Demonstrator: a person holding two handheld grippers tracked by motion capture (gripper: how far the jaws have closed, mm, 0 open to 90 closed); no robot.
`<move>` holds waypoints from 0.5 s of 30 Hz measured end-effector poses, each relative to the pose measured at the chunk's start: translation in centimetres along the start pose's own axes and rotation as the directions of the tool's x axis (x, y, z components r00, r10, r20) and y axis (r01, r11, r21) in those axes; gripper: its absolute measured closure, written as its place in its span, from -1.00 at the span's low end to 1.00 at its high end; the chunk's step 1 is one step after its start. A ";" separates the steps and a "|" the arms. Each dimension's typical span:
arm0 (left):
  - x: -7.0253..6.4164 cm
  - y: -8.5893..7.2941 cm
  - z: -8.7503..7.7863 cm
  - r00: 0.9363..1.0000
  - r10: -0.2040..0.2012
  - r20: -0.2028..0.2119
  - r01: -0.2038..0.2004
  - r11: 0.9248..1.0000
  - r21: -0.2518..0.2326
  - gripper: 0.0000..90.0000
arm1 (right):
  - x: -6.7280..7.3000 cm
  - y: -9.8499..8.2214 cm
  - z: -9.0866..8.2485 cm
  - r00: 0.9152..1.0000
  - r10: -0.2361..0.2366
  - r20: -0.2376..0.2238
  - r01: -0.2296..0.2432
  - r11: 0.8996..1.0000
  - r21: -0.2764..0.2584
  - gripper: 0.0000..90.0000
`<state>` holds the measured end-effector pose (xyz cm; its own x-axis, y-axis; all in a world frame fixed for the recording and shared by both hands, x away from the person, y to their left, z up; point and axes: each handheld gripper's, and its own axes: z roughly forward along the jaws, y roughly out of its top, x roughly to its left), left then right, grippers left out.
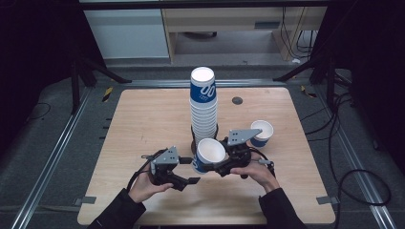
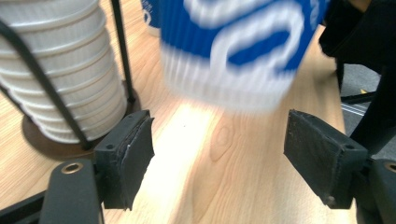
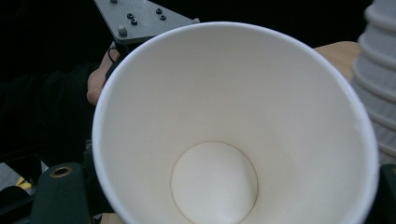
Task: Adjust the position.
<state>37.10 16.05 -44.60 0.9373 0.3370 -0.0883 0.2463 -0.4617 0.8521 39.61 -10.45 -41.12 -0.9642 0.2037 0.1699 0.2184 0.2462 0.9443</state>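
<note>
Nearest the high view's camera, two dark sleeves enter from the bottom edge, each hand carrying a gripper over the wooden table (image 1: 143, 119). Landmark for all positions: the tall stack of paper cups (image 1: 204, 107) standing upside down in a black wire holder at the table's centre.

Right gripper (image 1: 217, 167) sits just in front of the stack. It is clamped on a blue-and-white paper cup (image 1: 208, 153), tilted with its mouth facing up and toward the camera. The right gripper view looks straight into this cup's white interior (image 3: 233, 130); the pads themselves are hidden behind it.

Left gripper (image 1: 191, 181) lies in front of the stack and to its left, beside the held cup. Its jaws stand apart with nothing between the pads (image 2: 130, 154); the cup's blurred blue wall (image 2: 243, 51) hangs beyond them, not touching.

A second cup (image 1: 262, 132) stands upright to the right of the stack, behind the right gripper.
</note>
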 end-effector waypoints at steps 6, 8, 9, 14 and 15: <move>1.1 -0.2 -1.1 0.999 -0.035 -0.035 0.035 0.999 -0.021 -0.46 | -0.3 0.1 -1.9 0.997 -0.012 0.072 0.013 1.000 -0.012 -0.54; 1.4 -0.2 -1.5 0.998 -0.047 -0.050 0.046 0.998 -0.031 -0.46 | -0.4 0.0 -2.5 0.995 -0.008 0.095 0.009 1.000 -0.004 -0.54; 1.5 -0.2 -1.7 0.997 -0.050 -0.055 0.048 0.998 -0.036 -0.46 | -0.5 0.0 -2.8 0.994 -0.004 0.107 0.004 1.000 -0.004 -0.54; 2.3 -0.3 -2.7 0.992 -0.082 -0.096 0.076 0.995 -0.068 -0.42 | -0.9 -0.4 -4.0 0.983 0.016 0.182 -0.016 1.000 -0.002 -0.54; 2.4 -0.3 -2.9 0.990 -0.093 -0.103 0.086 0.994 -0.072 -0.42 | -0.9 -0.4 -4.2 0.979 0.018 0.204 -0.018 1.000 -0.002 -0.54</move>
<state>38.58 19.39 -43.58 0.8798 0.4615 -0.1137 0.3077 -0.3708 0.8763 39.75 -14.76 -40.47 -0.9091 0.3969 0.1261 0.2355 0.2403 0.9417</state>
